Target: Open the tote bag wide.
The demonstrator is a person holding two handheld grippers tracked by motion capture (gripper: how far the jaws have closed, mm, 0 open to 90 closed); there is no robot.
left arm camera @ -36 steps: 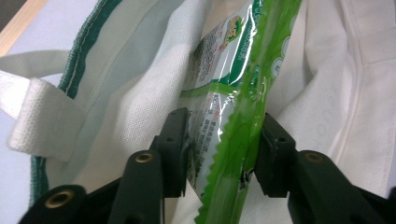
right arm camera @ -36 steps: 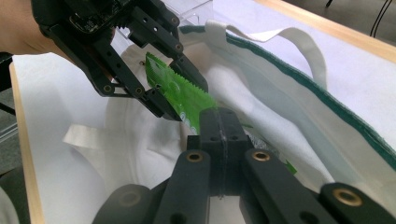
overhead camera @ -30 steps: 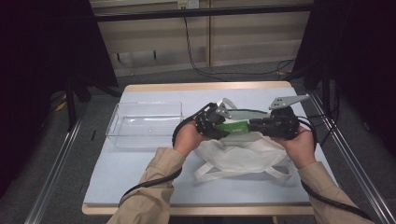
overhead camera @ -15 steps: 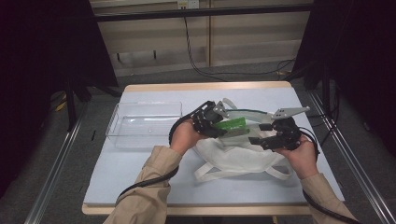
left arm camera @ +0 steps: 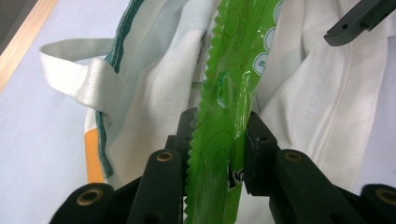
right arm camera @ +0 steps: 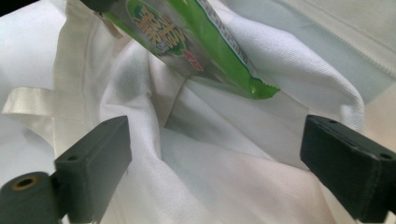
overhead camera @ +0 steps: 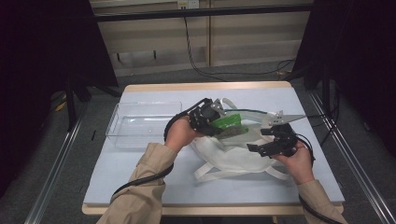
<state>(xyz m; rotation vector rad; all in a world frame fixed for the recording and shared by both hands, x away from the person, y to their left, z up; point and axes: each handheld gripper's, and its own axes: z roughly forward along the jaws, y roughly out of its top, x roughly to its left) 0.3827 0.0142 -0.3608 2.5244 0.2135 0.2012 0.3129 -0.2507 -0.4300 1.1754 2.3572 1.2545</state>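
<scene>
A white cloth bag (overhead camera: 229, 157) lies crumpled on the table, its mouth facing my grippers. My left gripper (overhead camera: 215, 120) is shut on a green snack packet (overhead camera: 229, 123). Its jaws have just been closing further on the packet (left arm camera: 233, 70), which slants down into the bag's opening (left arm camera: 154, 84). My right gripper (overhead camera: 258, 140) is over the bag's right side; its jaws have just been opening and stand wide. In the right gripper view (right arm camera: 215, 149) only bag cloth (right arm camera: 224, 186) lies between the pads, untouched. The packet's lower end (right arm camera: 187, 32) hangs above.
A clear plastic box (overhead camera: 140, 123) stands on the table's left half, beside the left hand. The bag's handles (overhead camera: 210, 172) trail toward the front edge. The pale table top (overhead camera: 135, 182) runs out to wooden edges, with dark floor around.
The right hand has sunk toward the bag and drawn nearer the front, and its jaws have spread from nearly closed to wide. The left hand has stayed put with the packet.
</scene>
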